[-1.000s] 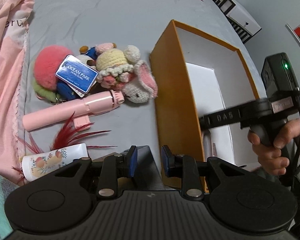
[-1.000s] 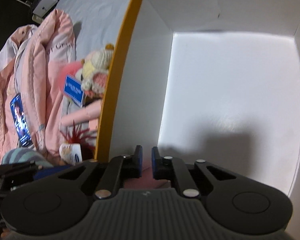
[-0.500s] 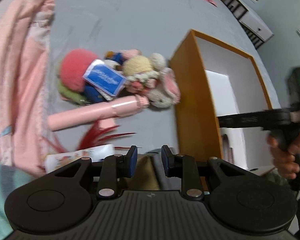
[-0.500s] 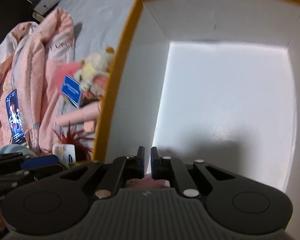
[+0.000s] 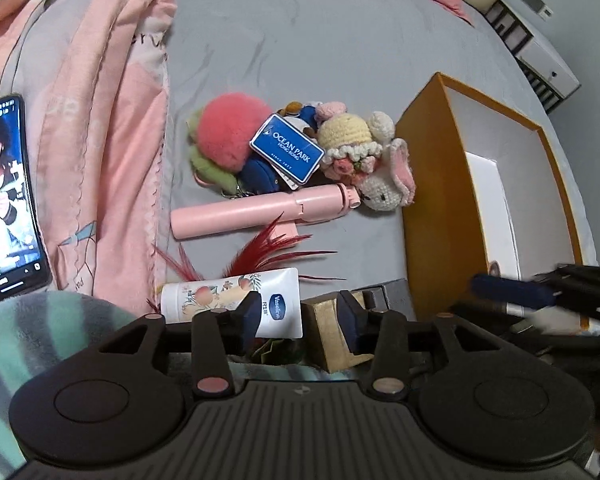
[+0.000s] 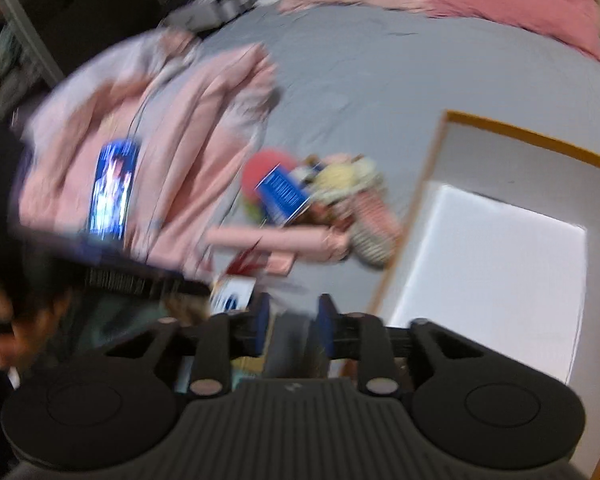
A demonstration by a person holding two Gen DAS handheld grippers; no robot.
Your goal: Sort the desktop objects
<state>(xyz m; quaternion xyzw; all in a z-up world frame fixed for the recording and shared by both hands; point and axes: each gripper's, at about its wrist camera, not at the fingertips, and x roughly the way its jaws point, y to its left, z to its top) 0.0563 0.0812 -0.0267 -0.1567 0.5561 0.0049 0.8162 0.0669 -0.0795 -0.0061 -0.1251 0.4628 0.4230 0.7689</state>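
Observation:
An orange box with a white inside point(image 5: 432, 208) lies on the grey bed at the right; it also shows in the blurred right wrist view point(image 6: 500, 264). Left of it lie a crocheted bunny point(image 5: 376, 168), a pink pompom keychain with a blue Ocean Park tag point(image 5: 286, 148), a pink selfie stick point(image 5: 260, 212), a red feather point(image 5: 260, 248) and a white Vaseline tube point(image 5: 236, 298). My left gripper point(image 5: 300, 316) is open and empty, just above the tube and a small gold box point(image 5: 332, 332). My right gripper point(image 6: 290, 324) is open and empty, outside the box near its left wall.
A pink quilt point(image 5: 100, 128) with a lit phone point(image 5: 4, 200) on it covers the left of the bed. A teal striped blanket point(image 5: 28, 332) lies at the near left. A pink pillow point(image 6: 512, 4) is at the far end.
My right gripper has come out of the orange box, swung left and opened. My left gripper has pulled back and opened wider; the tube and the gold box now show between its fingers.

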